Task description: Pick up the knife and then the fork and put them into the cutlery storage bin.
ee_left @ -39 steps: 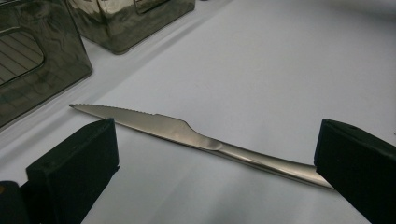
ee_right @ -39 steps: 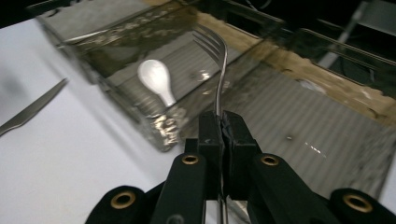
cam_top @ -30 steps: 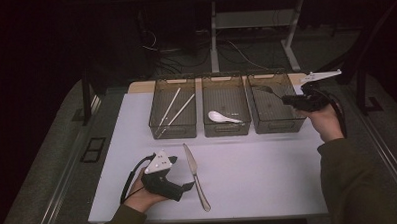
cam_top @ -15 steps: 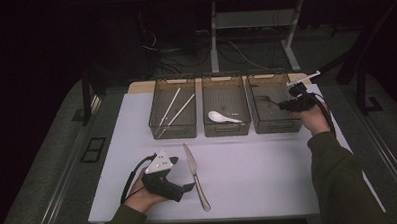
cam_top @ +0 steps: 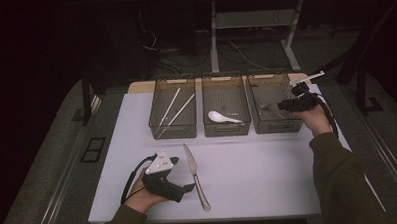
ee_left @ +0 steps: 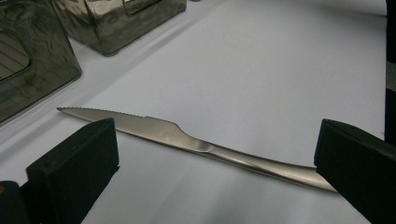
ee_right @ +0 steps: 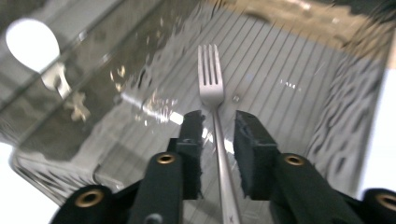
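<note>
Two tools are working: my right tool (ee_right: 218,130) has just been letting go of the fork (ee_right: 211,88) lying in the right bin (cam_top: 273,127), while my left tool (ee_left: 210,158) is sitting wide open around the knife (ee_left: 187,140) on the desk (cam_top: 268,174).

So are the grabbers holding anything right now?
No. The right gripper has just opened, its jaws either side of the fork handle without pressing. The left gripper sits open over the knife.
</note>
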